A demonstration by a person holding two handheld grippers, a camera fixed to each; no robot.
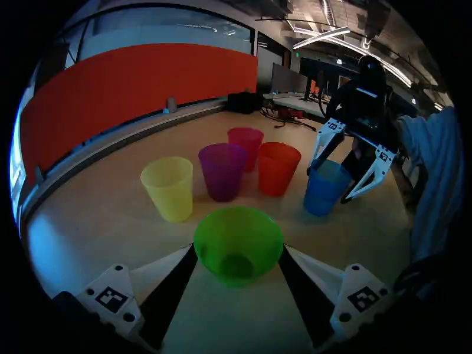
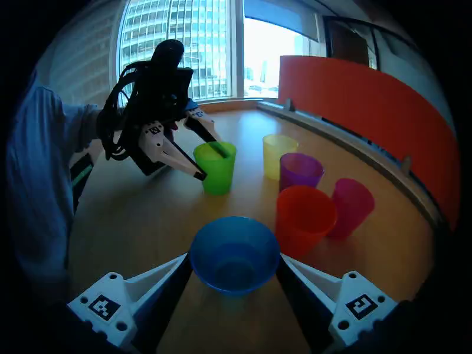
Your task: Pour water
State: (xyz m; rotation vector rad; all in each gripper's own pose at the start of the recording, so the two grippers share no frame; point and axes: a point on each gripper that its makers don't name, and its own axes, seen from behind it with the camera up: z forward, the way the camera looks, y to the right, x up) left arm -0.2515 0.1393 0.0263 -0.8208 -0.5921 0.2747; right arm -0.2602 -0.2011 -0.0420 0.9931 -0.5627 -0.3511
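left tongs clamped on upright green cup, right tongs clamped on upright blue cup, both standing on tabletop; blue sits far-right of green, apart, so I'd lift one and tip across.

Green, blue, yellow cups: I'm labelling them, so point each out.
Green cup (image 1: 238,242), left gripper view, inner wall.
Blue cup (image 2: 235,256), right gripper view, inner wall.
Yellow cup (image 1: 170,192), left gripper view, outer wall.
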